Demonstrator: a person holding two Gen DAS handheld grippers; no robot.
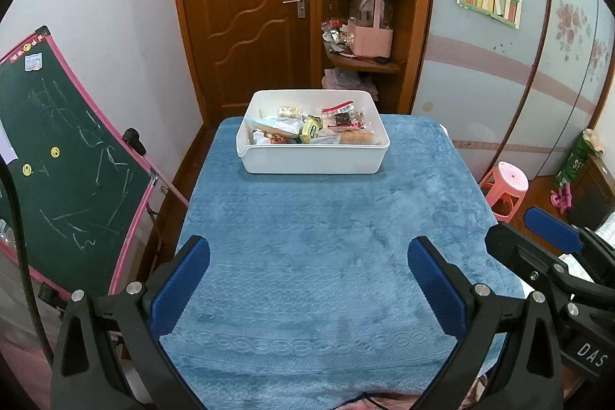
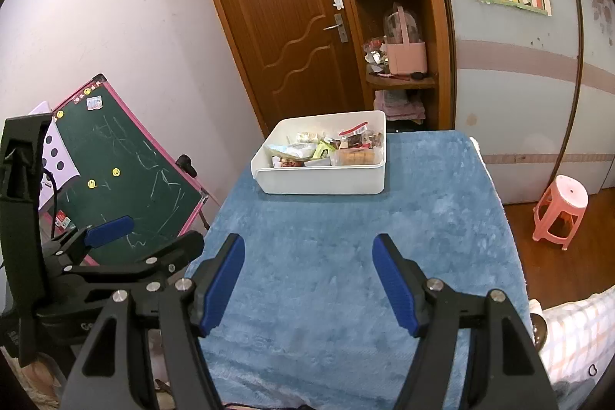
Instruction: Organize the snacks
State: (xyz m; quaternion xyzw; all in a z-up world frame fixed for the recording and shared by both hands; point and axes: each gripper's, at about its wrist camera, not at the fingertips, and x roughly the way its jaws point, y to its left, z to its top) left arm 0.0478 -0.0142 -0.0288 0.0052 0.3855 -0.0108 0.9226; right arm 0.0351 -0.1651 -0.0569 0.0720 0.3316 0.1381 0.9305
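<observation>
A white plastic bin [image 1: 313, 158] [image 2: 323, 181] stands at the far end of a table under a blue plush cloth [image 1: 315, 248] [image 2: 338, 256]. Several wrapped snacks [image 1: 319, 127] [image 2: 326, 148] lie piled inside it. My left gripper [image 1: 309, 248] hovers open over the near part of the cloth, blue pads wide apart, nothing between them. My right gripper [image 2: 309, 248] is open too, empty, over the near cloth. Each gripper shows at the edge of the other's view: the right gripper [image 1: 553, 237] and the left gripper [image 2: 111, 229].
A green chalkboard with a pink frame [image 1: 57, 156] [image 2: 127, 179] leans left of the table. A wooden door [image 1: 246, 6] and corner shelves [image 1: 365, 25] stand behind. A pink stool [image 1: 503, 191] [image 2: 561, 214] sits on the floor at right. Checked fabric [image 2: 576, 341] lies near right.
</observation>
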